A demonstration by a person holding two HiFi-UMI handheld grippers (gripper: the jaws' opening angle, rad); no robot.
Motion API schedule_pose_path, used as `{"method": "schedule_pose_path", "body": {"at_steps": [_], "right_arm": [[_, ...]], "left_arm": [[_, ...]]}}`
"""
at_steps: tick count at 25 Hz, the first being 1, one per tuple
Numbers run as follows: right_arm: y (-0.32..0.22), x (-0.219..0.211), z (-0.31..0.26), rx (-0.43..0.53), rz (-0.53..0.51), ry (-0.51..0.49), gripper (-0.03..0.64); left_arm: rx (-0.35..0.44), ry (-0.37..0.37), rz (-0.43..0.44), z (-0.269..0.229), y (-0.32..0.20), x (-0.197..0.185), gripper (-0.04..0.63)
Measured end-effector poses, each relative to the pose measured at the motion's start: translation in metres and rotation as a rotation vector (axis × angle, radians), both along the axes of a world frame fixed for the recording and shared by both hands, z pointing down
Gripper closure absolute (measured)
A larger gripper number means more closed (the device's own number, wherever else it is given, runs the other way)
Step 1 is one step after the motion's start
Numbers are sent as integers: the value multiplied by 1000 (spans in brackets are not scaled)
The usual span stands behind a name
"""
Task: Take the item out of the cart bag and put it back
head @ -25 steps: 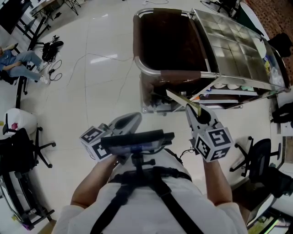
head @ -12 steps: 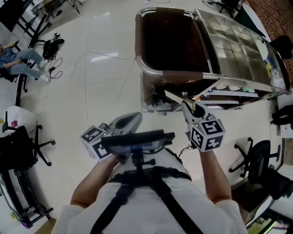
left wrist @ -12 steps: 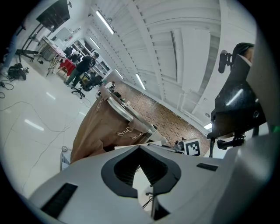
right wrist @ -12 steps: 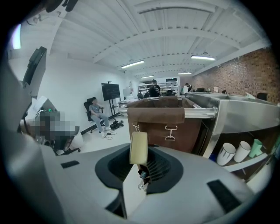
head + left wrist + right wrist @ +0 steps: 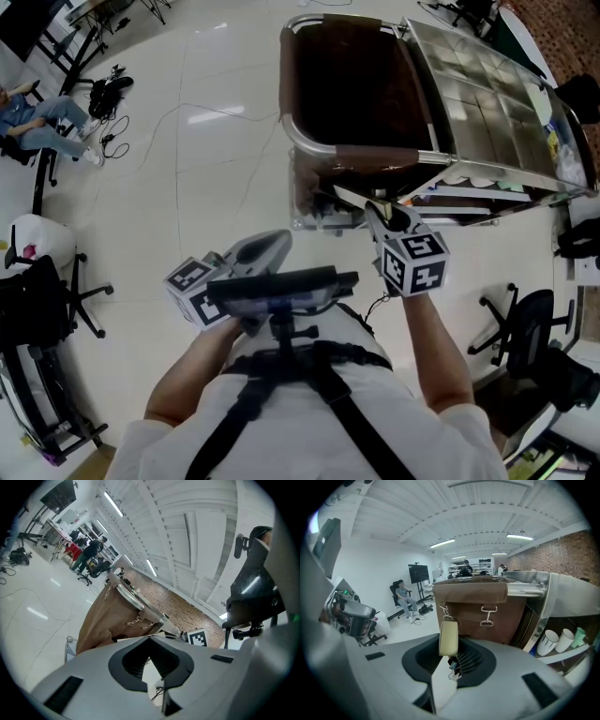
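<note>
The right claw (image 5: pixel 378 212) pinches one end of a thin, pale, flat item (image 5: pixel 449 637). It is held in the air just before the near end of the brown cart bag (image 5: pixel 345 84), outside it. The item looks light, rather stiff and perhaps smooth, so a firm hold on its end should be enough. The left claw (image 5: pixel 150 638) is pressed together with nothing in it.

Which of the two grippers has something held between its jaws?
The right gripper: its jaws pinch a flat pale yellow item, with the brown cart bag beyond it. The left gripper has its jaws meeting at the tips with nothing between them.
</note>
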State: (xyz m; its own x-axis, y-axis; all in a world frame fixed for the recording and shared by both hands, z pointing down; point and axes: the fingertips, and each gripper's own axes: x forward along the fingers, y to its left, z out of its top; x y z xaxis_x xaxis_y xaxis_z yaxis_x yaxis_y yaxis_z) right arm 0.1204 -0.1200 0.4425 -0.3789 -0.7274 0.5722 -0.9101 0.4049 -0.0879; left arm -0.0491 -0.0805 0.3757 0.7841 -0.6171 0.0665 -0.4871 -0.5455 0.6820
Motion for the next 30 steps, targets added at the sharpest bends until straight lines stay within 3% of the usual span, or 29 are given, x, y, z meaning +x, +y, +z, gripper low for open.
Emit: {"method": "schedule_pose_path", "body": {"at_steps": [30], "right_arm": [[-38, -22, 56, -103, -44, 78, 541]], "left_arm": [[-11, 9, -18, 3, -6, -5, 595]]}}
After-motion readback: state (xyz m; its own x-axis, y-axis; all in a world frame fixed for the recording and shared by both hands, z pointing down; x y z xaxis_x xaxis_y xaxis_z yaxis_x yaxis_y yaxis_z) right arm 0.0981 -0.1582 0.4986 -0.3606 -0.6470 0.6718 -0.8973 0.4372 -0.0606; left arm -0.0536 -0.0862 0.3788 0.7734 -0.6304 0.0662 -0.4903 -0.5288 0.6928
